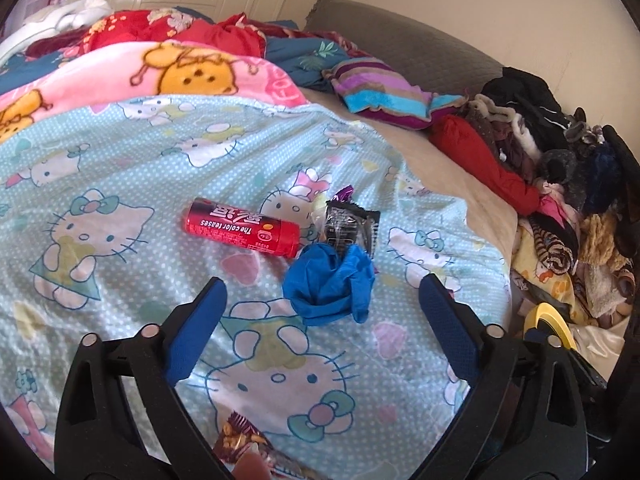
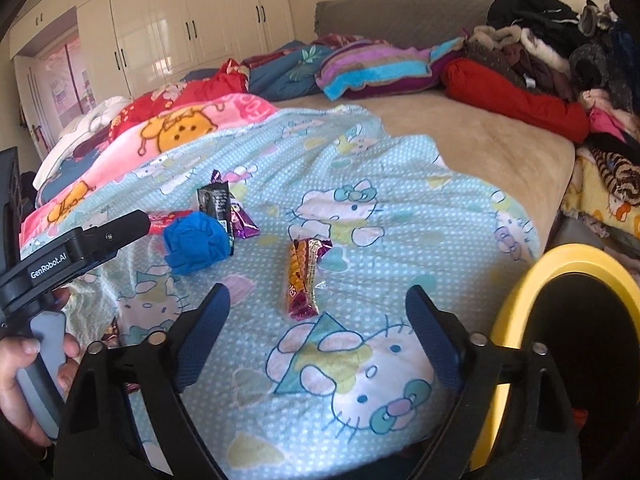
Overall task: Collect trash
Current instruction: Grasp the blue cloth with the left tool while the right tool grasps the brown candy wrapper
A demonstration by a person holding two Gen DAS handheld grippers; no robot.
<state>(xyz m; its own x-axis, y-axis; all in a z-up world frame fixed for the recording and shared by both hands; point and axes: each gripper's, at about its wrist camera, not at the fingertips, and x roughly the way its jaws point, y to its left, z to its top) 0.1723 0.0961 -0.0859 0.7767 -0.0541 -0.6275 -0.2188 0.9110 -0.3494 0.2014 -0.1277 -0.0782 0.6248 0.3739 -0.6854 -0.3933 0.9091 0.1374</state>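
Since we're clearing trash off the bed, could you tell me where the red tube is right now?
In the left wrist view the red tube lies on the cartoon-cat sheet, left of the black wrapper and up-left of the crumpled blue glove.

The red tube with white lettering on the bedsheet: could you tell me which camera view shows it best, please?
The left wrist view: the red tube lies there in full, lettering readable. In the right wrist view only a red sliver shows, behind the left gripper's finger.
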